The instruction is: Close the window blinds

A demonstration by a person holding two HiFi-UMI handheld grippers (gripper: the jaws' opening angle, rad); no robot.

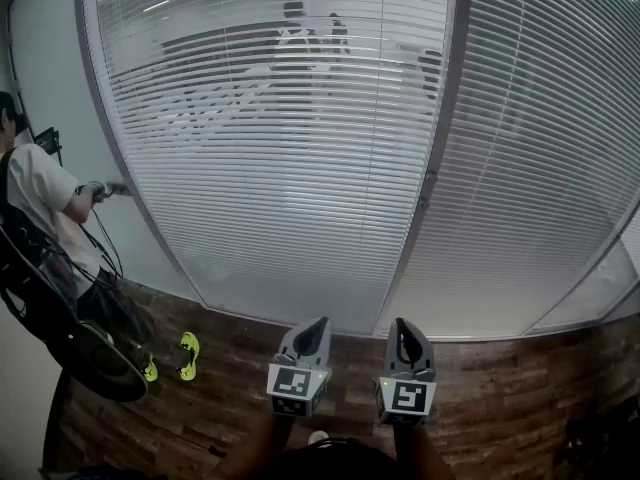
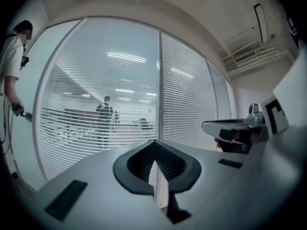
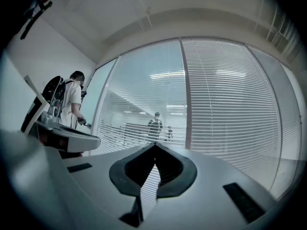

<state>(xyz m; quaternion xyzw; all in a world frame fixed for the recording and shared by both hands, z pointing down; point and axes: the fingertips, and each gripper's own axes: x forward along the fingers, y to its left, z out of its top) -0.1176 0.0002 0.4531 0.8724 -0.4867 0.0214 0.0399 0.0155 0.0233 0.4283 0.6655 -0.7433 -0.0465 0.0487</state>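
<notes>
We hold grey left gripper (image 1: 316, 326) and right gripper (image 1: 404, 326) level, both pressed together, empty, facing white horizontal-slat window blinds (image 1: 290, 188)

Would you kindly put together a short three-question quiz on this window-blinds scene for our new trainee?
1. True or false: the left gripper and the right gripper each clamp a blind cord.
2. Through which blind do figures behind the glass show? A. the left blind; B. the right-hand one; C. neither.
3. Fill in: the person in the white shirt stands at the ___ edge of the head view.

Key: 1. False: both sets of jaws are shut with nothing between them. 2. A. 3. left.
</notes>
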